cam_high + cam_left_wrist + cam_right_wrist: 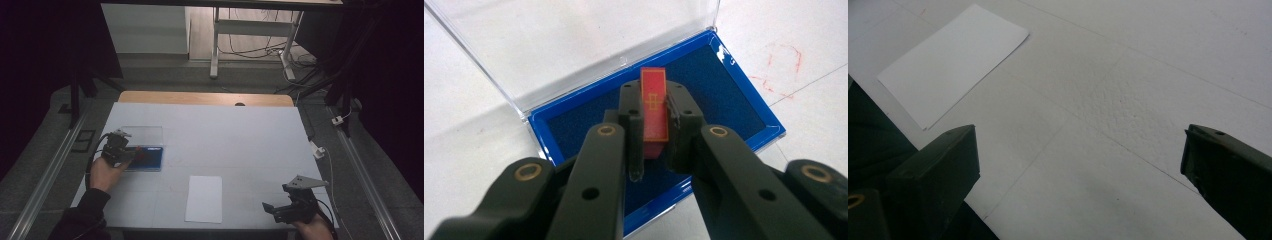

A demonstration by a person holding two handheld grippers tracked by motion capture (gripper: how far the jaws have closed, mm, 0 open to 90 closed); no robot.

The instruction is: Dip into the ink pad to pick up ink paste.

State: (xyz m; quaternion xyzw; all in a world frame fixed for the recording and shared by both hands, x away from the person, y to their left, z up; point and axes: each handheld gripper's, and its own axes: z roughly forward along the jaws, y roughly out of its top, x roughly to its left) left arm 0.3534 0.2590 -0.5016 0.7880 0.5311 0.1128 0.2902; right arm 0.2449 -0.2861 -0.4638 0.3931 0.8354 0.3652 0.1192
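Observation:
A small red block (654, 112) with a gold line pattern stands between the two jaws of my left gripper (655, 150), which is shut on it. It hangs over the dark blue lining of an open case (734, 105) whose clear lid (574, 45) lies folded back on the table. From above, the left gripper (131, 155) sits at the case's (151, 160) left end, with a spot of red at its tips. My right gripper (272, 210) rests near the table's front right corner, its jaws (1078, 170) wide apart over bare table.
A white sheet of paper (204, 198) (950, 62) lies at the table's front middle, left of the right gripper. The white table (225, 135) has a wooden strip along its far edge. A faint red mark (781, 65) is on the table beside the case.

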